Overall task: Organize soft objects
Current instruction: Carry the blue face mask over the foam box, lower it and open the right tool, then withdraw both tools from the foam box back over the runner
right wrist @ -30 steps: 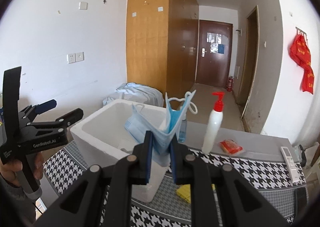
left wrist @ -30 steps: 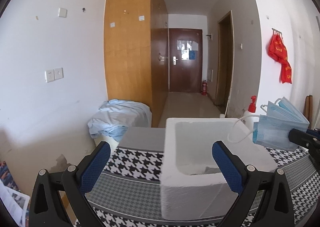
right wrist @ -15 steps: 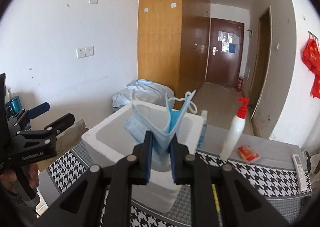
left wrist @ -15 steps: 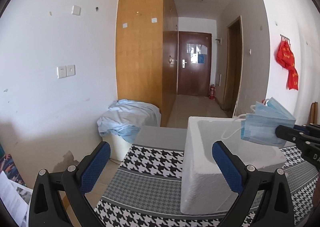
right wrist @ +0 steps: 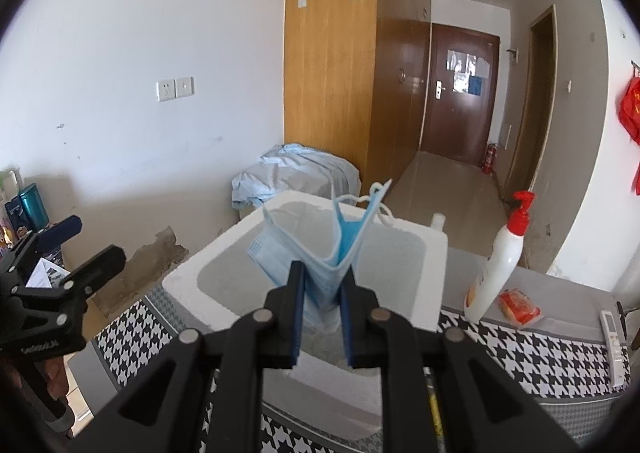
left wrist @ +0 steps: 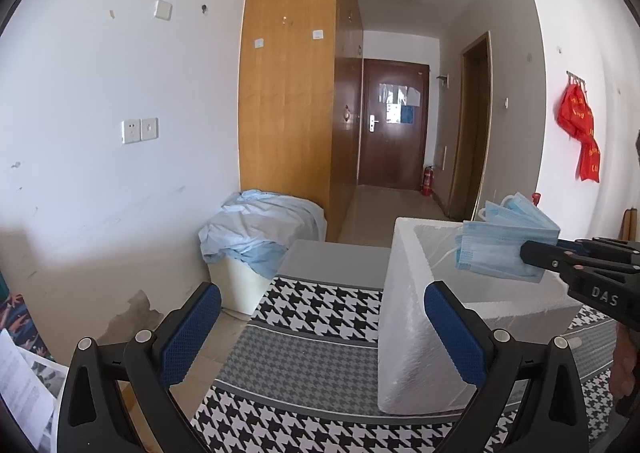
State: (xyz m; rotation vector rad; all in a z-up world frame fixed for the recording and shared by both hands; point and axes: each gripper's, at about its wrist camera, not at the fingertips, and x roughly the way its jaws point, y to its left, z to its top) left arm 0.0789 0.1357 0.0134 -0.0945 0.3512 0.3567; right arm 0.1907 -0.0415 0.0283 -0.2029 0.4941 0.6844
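A stack of blue face masks point(right wrist: 320, 253) fans upward out of my right gripper point(right wrist: 322, 317), which is shut on its lower edge. The stack hangs over the open white foam box point(right wrist: 224, 257) on the houndstooth-covered table point(right wrist: 520, 345). In the left wrist view the same masks point(left wrist: 504, 249) stick out of the right gripper point(left wrist: 532, 253) above the box point(left wrist: 404, 329), at the right. My left gripper point(left wrist: 320, 329) stands open with nothing between its blue pads, left of the box. It shows in the right wrist view at the far left as the left gripper point(right wrist: 80, 241).
A white pump bottle with a red top point(right wrist: 500, 265), an orange packet point(right wrist: 520, 305) and a remote control point(right wrist: 612, 333) lie on the table right of the box. A bin draped in pale blue cloth point(left wrist: 260, 237) stands on the floor beyond the table's left end.
Both grippers have moved left across the table. The masks now hang over the middle of the box. The box has slid toward the right of the left wrist view.
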